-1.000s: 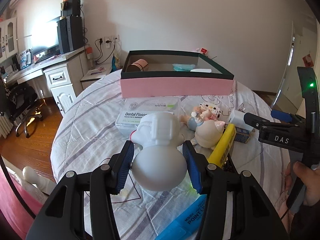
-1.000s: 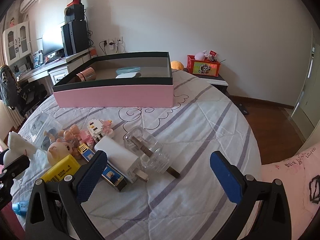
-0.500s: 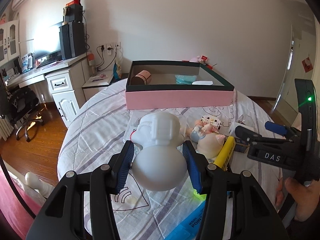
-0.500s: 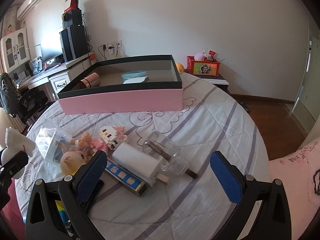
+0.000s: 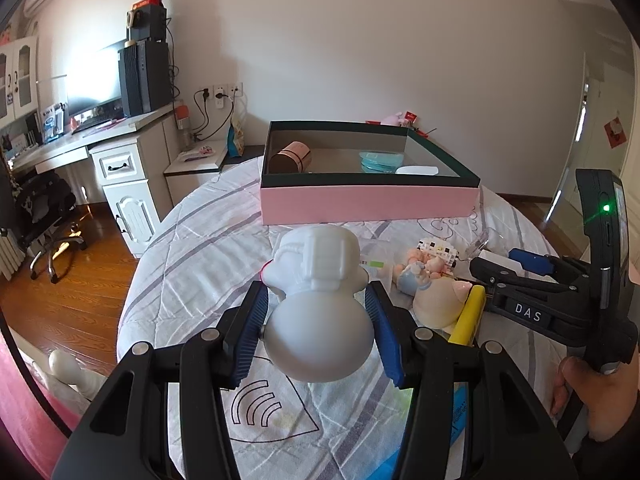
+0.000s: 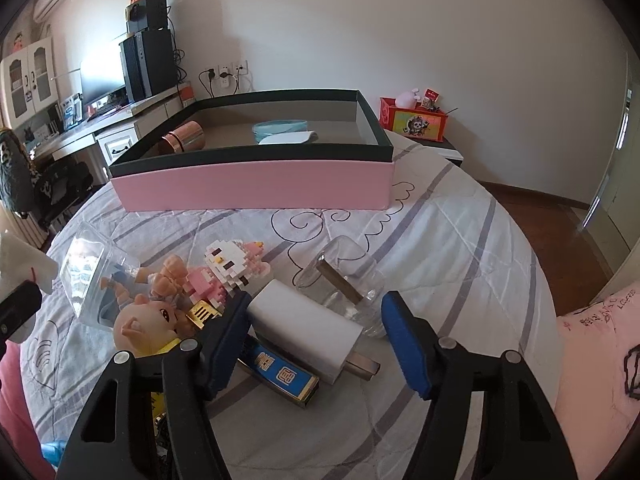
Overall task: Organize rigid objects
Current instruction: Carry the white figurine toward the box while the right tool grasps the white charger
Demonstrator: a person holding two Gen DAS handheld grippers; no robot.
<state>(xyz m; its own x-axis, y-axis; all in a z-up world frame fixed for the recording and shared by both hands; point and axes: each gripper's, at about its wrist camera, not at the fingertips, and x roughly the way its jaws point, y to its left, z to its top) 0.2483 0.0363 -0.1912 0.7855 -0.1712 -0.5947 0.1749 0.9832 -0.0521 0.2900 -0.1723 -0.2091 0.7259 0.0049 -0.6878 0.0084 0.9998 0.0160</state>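
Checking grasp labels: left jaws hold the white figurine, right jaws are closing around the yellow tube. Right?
Not quite. The left gripper does hold the white figurine, but the right wrist view shows the right gripper closing its jaws around the white charger block, not the yellow tube, which lies off beside the pig figure.

hidden: yellow box [image 5: 467, 317] lower end, behind left gripper [image 5: 318, 332] | cut off: blue packet [image 5: 456, 420]
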